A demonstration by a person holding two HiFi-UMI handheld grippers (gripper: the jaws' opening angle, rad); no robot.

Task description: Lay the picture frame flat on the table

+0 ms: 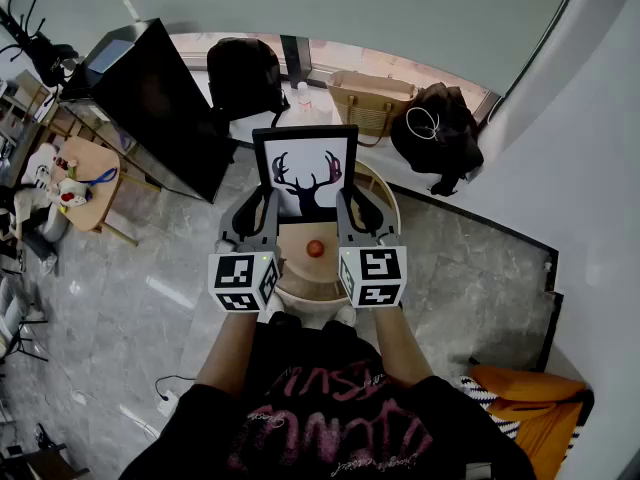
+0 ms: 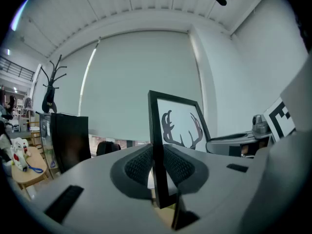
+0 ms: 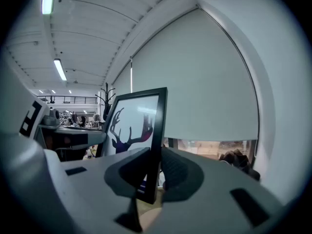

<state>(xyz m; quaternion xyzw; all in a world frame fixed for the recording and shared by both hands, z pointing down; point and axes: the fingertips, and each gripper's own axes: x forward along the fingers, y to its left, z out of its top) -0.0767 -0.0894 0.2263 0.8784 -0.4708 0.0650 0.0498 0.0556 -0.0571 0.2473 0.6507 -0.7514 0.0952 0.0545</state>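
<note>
- Person's shirt (image 1: 320,423): pink lettering runs across the front, upside down in my head view; I cannot read a word of it.
- Cubes on the left gripper (image 1: 262,204) and right gripper (image 1: 351,204): black-and-white square code markers, no legible characters.
- Picture frame (image 1: 306,173): an antler silhouette; nothing I can read.
</note>
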